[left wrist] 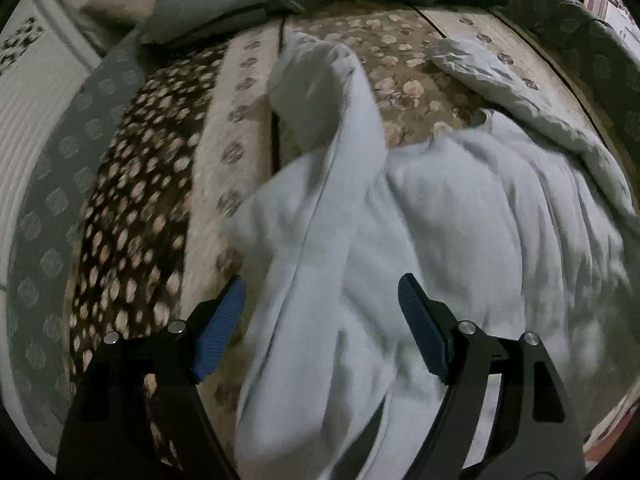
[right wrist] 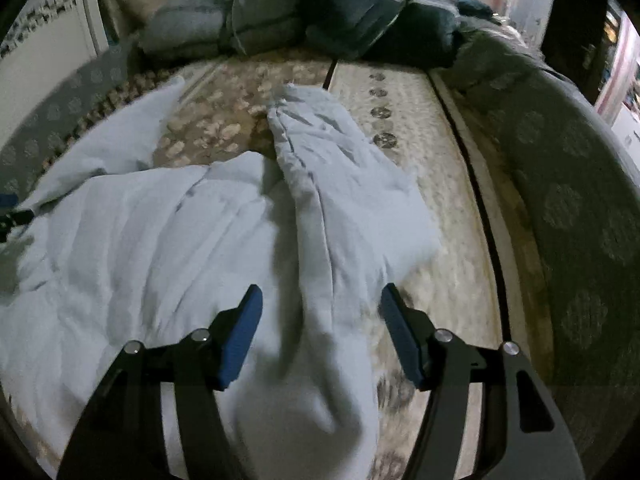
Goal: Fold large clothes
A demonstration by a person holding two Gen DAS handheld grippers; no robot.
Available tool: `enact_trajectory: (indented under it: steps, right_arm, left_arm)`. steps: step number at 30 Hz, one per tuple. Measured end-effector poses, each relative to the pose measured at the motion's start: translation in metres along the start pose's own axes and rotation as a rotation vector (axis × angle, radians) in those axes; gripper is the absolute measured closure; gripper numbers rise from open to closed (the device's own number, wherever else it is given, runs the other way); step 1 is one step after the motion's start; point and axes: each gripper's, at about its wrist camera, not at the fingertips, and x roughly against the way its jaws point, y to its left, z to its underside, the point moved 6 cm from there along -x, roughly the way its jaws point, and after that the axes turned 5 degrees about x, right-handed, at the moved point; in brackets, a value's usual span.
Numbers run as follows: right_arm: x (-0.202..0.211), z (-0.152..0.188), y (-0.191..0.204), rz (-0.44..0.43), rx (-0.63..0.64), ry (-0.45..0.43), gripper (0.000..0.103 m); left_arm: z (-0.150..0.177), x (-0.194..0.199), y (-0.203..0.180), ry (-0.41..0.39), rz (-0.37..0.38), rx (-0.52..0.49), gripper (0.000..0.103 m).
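A large pale blue garment (left wrist: 440,220) lies crumpled on a floral patterned bed cover (left wrist: 416,92). Its left sleeve (left wrist: 320,80) runs up the cover and its right sleeve (left wrist: 500,76) lies out to the right. My left gripper (left wrist: 322,300) is open, its blue pads (left wrist: 220,328) standing either side of the garment's left edge. In the right wrist view the garment (right wrist: 140,232) fills the left half and its right sleeve (right wrist: 332,168) runs between the pads. My right gripper (right wrist: 320,308) is open above that sleeve, holding nothing.
Folded blue-grey and dark teal bedding (right wrist: 280,16) is piled at the far end of the bed. A grey dotted border (right wrist: 580,200) runs along the right edge, and another border (left wrist: 48,220) runs along the left. A white wall panel (left wrist: 36,92) stands at the left.
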Motion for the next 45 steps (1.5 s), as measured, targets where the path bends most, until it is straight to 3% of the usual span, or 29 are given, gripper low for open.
enact_trajectory:
  steps: [4,9,10,13,14,17,21,23,26,28,31,34,36,38,39,40,42,45]
  right_arm:
    - [-0.050,-0.039,-0.001,0.029,0.036,0.080,0.041]
    - [-0.107,-0.071,0.002,0.056,0.067,0.161,0.041]
    - [-0.114,-0.071,0.003,0.061,0.069,0.177,0.042]
    - [-0.129,-0.069,-0.009,0.090,0.058,0.194,0.072]
    - [-0.126,-0.070,-0.018,0.090,0.025,0.176,0.084]
    - [-0.089,-0.081,-0.059,0.199,-0.048,0.048,0.092]
    - [-0.029,-0.075,-0.125,0.385,-0.100,-0.055,0.095]
    - [-0.003,-0.054,-0.162,0.418,-0.177,-0.060,0.095]
    - [0.014,-0.012,-0.196,0.408,-0.260,-0.045,0.095]
    - [0.008,0.026,-0.202,0.411,-0.275,0.001,0.095]
    - [-0.020,0.067,-0.193,0.366,-0.302,0.094,0.093]
    - [-0.030,0.082,-0.185,0.327,-0.309,0.132,0.090]
    - [-0.023,0.082,-0.178,0.303,-0.302,0.139,0.079]
    - [-0.004,0.075,-0.176,0.269,-0.308,0.099,0.049]
    - [0.006,0.072,-0.175,0.250,-0.314,0.070,0.042]
    - [0.018,0.066,-0.171,0.227,-0.316,0.035,0.033]
    - [0.034,0.050,-0.157,0.197,-0.295,-0.021,0.032]
    - [0.040,0.026,-0.132,0.134,-0.249,-0.062,0.032]
  left_arm:
    - [-0.044,-0.034,-0.019,0.046,-0.031,-0.032,0.024]
    - [-0.084,-0.082,-0.030,0.137,-0.127,-0.063,0.028]
    - [-0.089,-0.089,-0.030,0.152,-0.127,-0.055,0.039]
    - [-0.102,-0.109,-0.019,0.192,-0.121,-0.001,0.072]
    - [-0.104,-0.112,-0.009,0.184,-0.151,0.011,0.077]
    - [-0.105,-0.106,0.028,0.154,-0.195,0.066,0.087]
    - [-0.102,-0.075,0.107,0.094,-0.263,0.221,0.090]
    - [-0.086,-0.055,0.161,0.082,-0.227,0.351,0.090]
    - [-0.047,-0.040,0.215,0.085,-0.224,0.440,0.091]
    - [-0.008,-0.047,0.234,0.122,-0.191,0.472,0.089]
    - [0.046,-0.083,0.230,0.222,-0.170,0.464,0.084]
    - [0.075,-0.099,0.218,0.223,-0.167,0.434,0.072]
    - [0.080,-0.093,0.212,0.209,-0.183,0.403,0.067]
    - [0.077,-0.080,0.206,0.189,-0.168,0.374,0.067]
    - [0.074,-0.075,0.204,0.177,-0.158,0.370,0.061]
    - [0.067,-0.062,0.204,0.145,-0.136,0.368,0.043]
    - [0.055,-0.044,0.202,0.087,-0.117,0.365,0.019]
    - [0.035,-0.015,0.189,0.008,-0.097,0.325,0.015]
